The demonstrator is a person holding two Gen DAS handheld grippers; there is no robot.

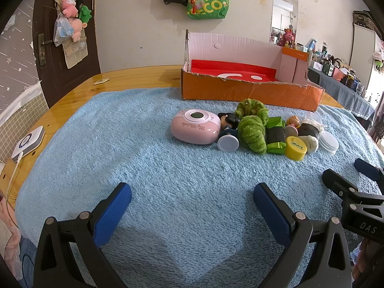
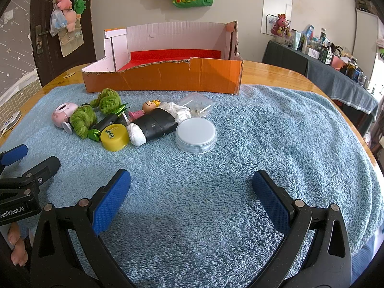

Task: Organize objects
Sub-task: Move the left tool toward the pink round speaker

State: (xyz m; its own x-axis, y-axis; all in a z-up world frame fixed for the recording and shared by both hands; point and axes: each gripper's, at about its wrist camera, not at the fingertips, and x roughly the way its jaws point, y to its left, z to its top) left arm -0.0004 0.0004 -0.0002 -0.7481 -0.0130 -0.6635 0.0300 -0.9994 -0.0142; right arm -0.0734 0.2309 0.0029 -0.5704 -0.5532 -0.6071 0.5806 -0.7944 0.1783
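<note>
Cluster of small objects, lying in a tight row on the blue towel (image 2: 240, 168) just in front of the box:
- pink round device (image 1: 195, 128) at the far left end, script lettering on its side;
- dark-haired figurine (image 1: 228, 129) on its side, touching the pink device, pale round base toward the near side;
- two green fuzzy pieces (image 1: 253, 132), one nearer, one farther;
- green foil-wrapped item (image 1: 276, 134) with a dark band;
- yellow cap (image 2: 114, 136), near edge of the row;
- black roll with white ends (image 2: 153, 126), beside the yellow cap;
- small orange-headed figurine (image 2: 146, 109), behind the roll;
- white screw lid (image 2: 196, 135), right end, flat on the towel;
- clear plastic case (image 2: 196, 106), just behind the lid.

Orange cardboard box (image 2: 168, 76), red-lined, front wall torn low, stood on the far part of the towel.

Left gripper (image 1: 192, 206) and right gripper (image 2: 190, 192): both spread fully wide, nothing between the blue pads, hovering over bare towel on the near side of the row, apart from every object.

Wooden table (image 2: 276, 72) underneath. White charger pad (image 1: 28, 142) lay on the table's left edge.
</note>
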